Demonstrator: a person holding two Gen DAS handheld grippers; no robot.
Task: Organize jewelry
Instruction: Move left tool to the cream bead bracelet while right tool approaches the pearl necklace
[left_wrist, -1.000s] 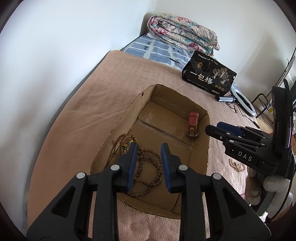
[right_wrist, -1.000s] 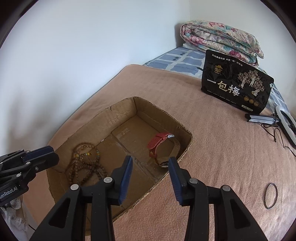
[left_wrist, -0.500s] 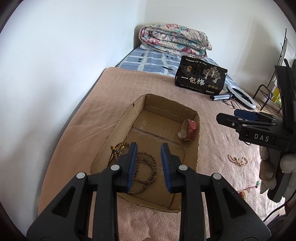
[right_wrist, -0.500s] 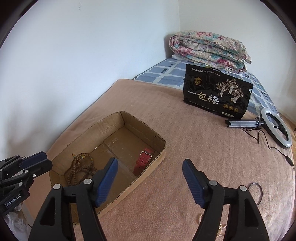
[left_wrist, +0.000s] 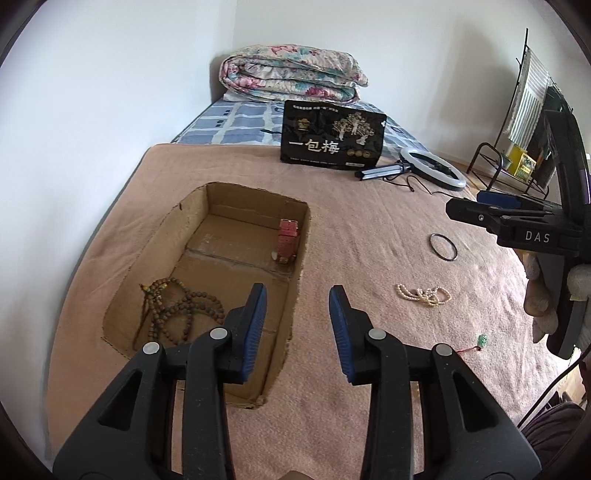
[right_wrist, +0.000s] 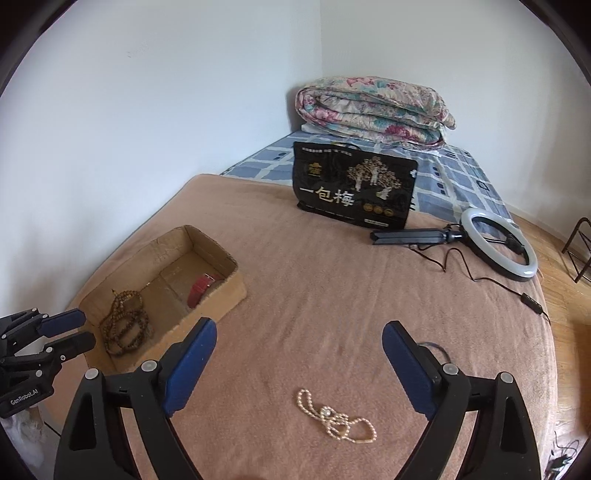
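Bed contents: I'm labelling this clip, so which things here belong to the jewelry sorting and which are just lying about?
Part of the job:
cardboard box
brown bead necklace in the box
red watch in the box
pearl necklace on the blanket
dark ring
green pendant

Just lying about:
black snack bag
ring light
folded quilt

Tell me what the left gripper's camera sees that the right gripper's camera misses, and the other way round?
Only the left wrist view shows the small green pendant on a red cord and the whole thin dark ring bangle. Only the right wrist view shows the ring light's black cable switch. Both show the open cardboard box, its brown wooden bead string, red strap watch, and the white pearl strand on the blanket.
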